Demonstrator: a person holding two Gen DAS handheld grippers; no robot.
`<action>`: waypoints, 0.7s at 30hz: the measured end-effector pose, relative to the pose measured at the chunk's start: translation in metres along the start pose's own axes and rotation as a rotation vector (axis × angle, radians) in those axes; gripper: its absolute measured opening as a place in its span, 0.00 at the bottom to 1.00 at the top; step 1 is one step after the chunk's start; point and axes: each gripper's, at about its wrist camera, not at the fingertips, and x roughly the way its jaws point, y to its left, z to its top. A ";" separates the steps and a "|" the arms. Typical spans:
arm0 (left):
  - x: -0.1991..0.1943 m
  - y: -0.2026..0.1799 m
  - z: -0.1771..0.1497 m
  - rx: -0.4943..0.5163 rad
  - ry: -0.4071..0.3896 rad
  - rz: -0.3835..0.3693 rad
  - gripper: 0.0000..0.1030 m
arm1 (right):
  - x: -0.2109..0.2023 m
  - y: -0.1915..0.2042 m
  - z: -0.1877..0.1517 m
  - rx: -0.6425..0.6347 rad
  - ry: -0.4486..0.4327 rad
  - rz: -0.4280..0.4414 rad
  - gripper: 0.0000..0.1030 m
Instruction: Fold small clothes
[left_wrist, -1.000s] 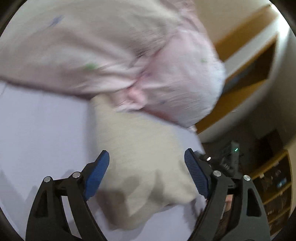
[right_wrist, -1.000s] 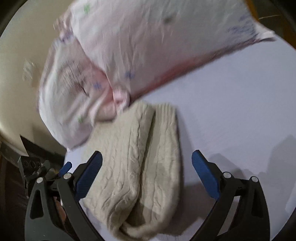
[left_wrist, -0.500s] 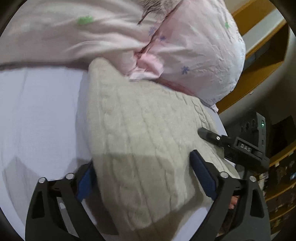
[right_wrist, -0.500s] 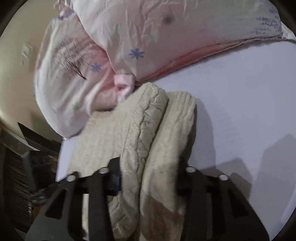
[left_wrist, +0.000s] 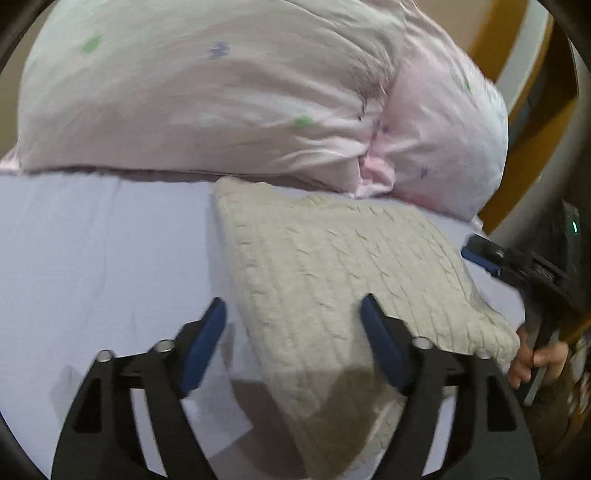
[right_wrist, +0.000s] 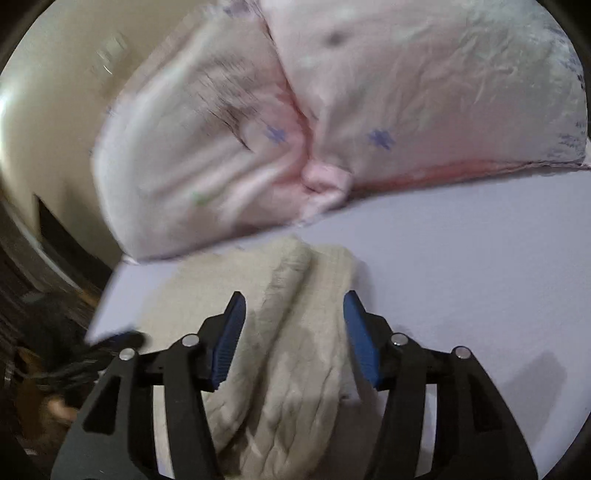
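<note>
Both grippers parted, gripping nothing: left gripper (left_wrist: 291, 325) spread wide over the near left edge of the folded cream knit (left_wrist: 332, 266), right gripper (right_wrist: 293, 332) about half apart, straddling its thick fold (right_wrist: 295, 332). Knit flat on lilac sheet (left_wrist: 92, 258), far end touching pink pillows (left_wrist: 221, 92).

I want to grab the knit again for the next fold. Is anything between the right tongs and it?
Nothing visible. The right tongs stand open with the folded cream knit directly between the blue pads. The pink pillows lie behind the knit, not in the way.
</note>
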 end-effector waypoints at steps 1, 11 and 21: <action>-0.002 0.002 -0.001 -0.009 -0.002 -0.012 0.79 | 0.001 0.005 -0.001 -0.028 0.019 -0.006 0.54; 0.016 -0.014 -0.013 0.037 0.024 -0.072 0.86 | 0.007 0.021 0.002 -0.116 -0.011 -0.216 0.09; 0.017 -0.018 -0.017 0.065 0.017 -0.055 0.87 | -0.033 0.044 -0.023 -0.139 -0.017 -0.102 0.37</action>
